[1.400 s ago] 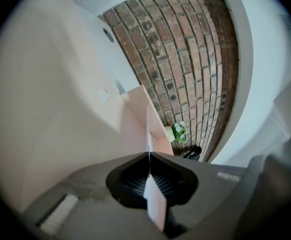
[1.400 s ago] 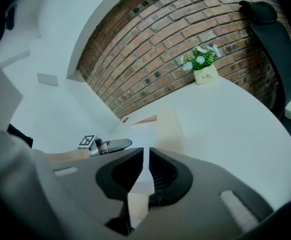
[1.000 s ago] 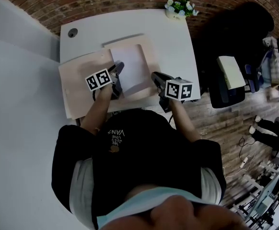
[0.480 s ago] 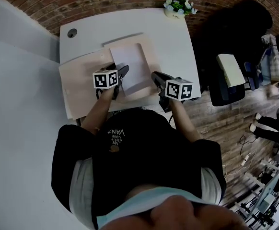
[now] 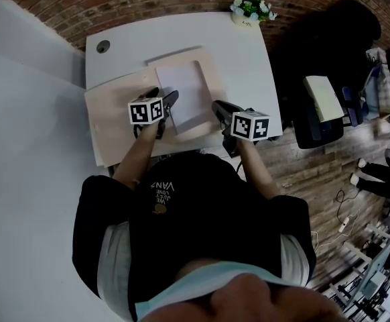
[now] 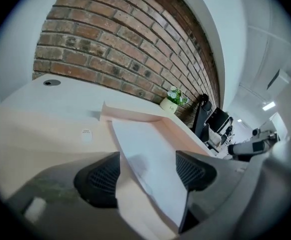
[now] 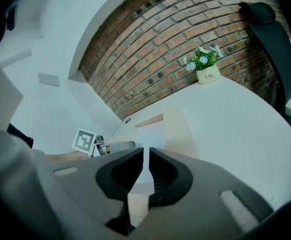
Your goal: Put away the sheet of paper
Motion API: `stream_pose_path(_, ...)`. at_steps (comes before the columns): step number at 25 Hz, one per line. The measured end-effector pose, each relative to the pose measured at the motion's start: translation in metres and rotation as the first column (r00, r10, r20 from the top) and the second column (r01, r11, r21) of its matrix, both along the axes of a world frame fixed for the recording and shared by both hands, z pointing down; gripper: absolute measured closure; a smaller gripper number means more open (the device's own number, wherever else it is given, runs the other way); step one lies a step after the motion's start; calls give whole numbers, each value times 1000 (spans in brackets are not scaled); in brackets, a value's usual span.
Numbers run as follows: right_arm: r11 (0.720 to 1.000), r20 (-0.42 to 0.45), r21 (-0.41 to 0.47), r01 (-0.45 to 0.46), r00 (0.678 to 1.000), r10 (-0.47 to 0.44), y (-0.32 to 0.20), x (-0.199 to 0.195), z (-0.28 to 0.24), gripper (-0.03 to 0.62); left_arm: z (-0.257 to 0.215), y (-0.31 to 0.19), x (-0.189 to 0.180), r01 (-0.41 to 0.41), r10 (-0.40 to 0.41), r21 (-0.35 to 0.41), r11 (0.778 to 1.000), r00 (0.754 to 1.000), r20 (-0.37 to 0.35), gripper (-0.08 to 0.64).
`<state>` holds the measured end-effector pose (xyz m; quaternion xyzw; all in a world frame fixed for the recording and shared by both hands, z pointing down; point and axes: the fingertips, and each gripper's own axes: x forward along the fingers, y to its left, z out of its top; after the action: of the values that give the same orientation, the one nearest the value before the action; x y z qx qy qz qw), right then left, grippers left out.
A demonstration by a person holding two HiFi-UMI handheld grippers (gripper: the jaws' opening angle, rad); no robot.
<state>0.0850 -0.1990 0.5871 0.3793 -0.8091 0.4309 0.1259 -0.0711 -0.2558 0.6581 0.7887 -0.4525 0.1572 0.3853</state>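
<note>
A white sheet of paper [image 5: 185, 94] lies on the right half of an open beige folder [image 5: 114, 123] on the white desk. My left gripper [image 5: 165, 96] is at the sheet's near left edge. In the left gripper view its jaws are opening wide around the sheet's [image 6: 135, 134] near corner, and neither pad presses on it. My right gripper [image 5: 216, 106] sits at the folder's right edge. Its jaws [image 7: 146, 154] are closed to a thin slit with a beige strip between them.
A small pot of white flowers [image 5: 250, 9] stands at the desk's far right corner against the brick wall. A round cable hole [image 5: 102, 45] is at the far left of the desk [image 5: 242, 52]. A black office chair [image 5: 329, 45] stands to the right.
My left gripper has shifted a little to the right and its jaws have spread apart, letting go of the sheet. The right gripper has stayed put.
</note>
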Motion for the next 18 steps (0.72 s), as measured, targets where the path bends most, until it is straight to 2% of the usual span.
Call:
stream_pose_path(12, 999, -5, 50, -14, 1000, 15, 1, -15, -8, 575, -27, -3, -15, 21, -14, 103, 995, 998, -66, 216)
stream_pose_path(18, 994, -1, 100, -42, 999, 43, 2, -23, -18, 592, -51, 0, -24, 5, 8, 180, 984, 998, -70, 297)
